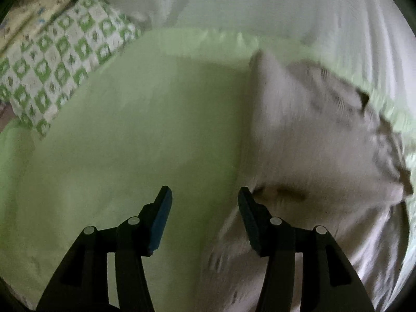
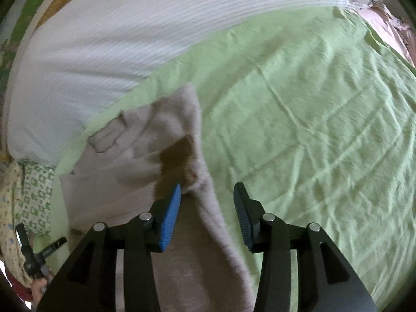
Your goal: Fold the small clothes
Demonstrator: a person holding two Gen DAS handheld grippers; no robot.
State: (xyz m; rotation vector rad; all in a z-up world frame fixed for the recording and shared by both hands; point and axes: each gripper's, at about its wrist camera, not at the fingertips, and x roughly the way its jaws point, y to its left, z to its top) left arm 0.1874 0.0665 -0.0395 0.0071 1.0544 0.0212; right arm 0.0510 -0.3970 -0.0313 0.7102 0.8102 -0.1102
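A pale beige small garment (image 1: 312, 143) lies crumpled on the green sheet (image 1: 130, 130), blurred in the left wrist view. My left gripper (image 1: 205, 191) hovers open over bare sheet just left of the garment, with nothing between its fingers. In the right wrist view the same garment (image 2: 156, 143) shows a sewn patch pocket (image 2: 106, 135) and a brown patch (image 2: 179, 148). My right gripper (image 2: 208, 186) stands open above the garment's right edge. A strip of the cloth runs between the fingers, and the pads do not press on it.
A white ribbed blanket (image 2: 117, 39) covers the far side beyond the green sheet (image 2: 312, 130). A green-and-white patterned cloth (image 1: 59, 59) lies at the left, also seen as patterned cloth (image 2: 33, 195). A dark tool held in a hand (image 2: 33, 254) shows at the lower left edge.
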